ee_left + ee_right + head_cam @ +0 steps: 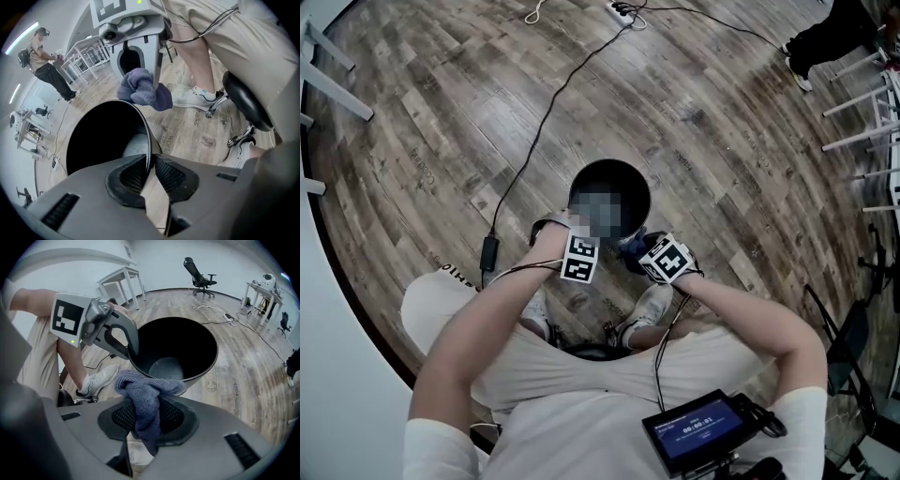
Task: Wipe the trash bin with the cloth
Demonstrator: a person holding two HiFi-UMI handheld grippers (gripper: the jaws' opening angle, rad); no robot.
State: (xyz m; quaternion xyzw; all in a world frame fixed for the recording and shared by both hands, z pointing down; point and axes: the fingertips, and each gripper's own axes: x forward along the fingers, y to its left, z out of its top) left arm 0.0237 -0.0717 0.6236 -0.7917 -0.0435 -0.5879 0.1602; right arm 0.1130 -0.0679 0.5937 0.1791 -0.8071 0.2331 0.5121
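The black round trash bin stands on the wood floor just in front of the person's feet. My left gripper points steeply down at the bin's near-left rim. In the left gripper view its pads pinch the thin rim of the bin. My right gripper is shut on a blue-grey cloth, which bunches above the pads and hangs down between them. The cloth sits right beside the outside of the bin at its near rim; whether it touches, I cannot tell. The bin's grey bottom looks bare.
A black cable with a power brick runs across the floor left of the bin. The person's shoes and a black stool seat are close behind. White table legs stand at the right, and another person stands far off.
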